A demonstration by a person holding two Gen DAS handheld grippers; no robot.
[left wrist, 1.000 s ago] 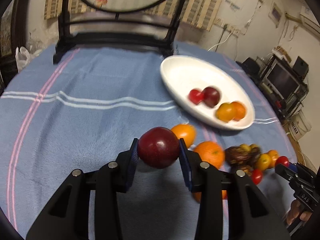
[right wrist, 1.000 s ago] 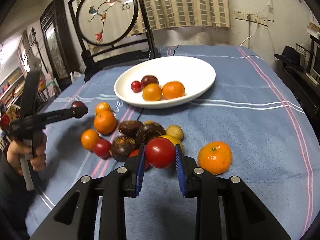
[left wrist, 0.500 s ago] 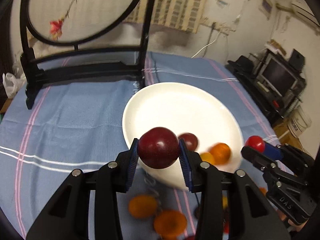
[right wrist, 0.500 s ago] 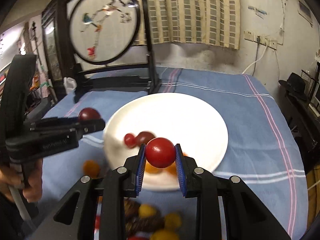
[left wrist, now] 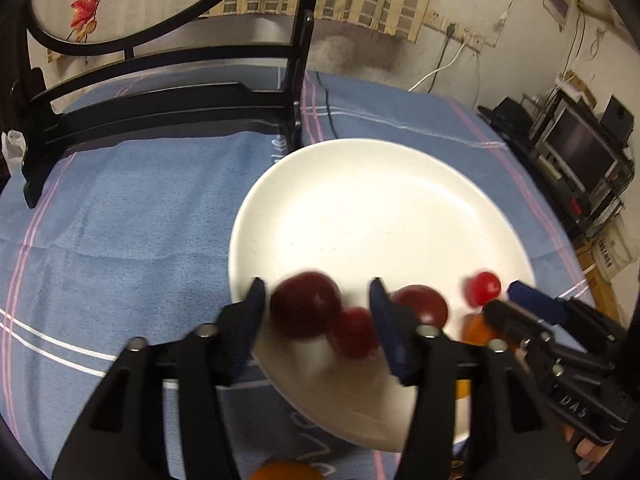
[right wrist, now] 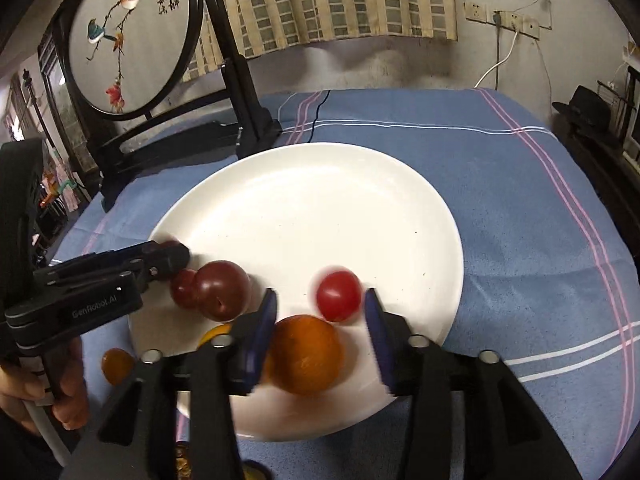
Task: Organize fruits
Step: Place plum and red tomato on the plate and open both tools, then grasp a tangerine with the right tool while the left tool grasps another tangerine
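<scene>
Dropping both fruits: left gripper and right gripper, clamped 0.5 s ago, now gape; dark plum & red tomato land on white plate, adding two to the sorted set.

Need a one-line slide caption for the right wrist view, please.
Right gripper open over the white plate, a red tomato loose between its fingers.

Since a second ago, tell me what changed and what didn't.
Both grippers moved from the loose fruit pile to the white plate and opened: the left gripper released the dark plum, the right gripper the red tomato. The plate itself stayed put.
</scene>
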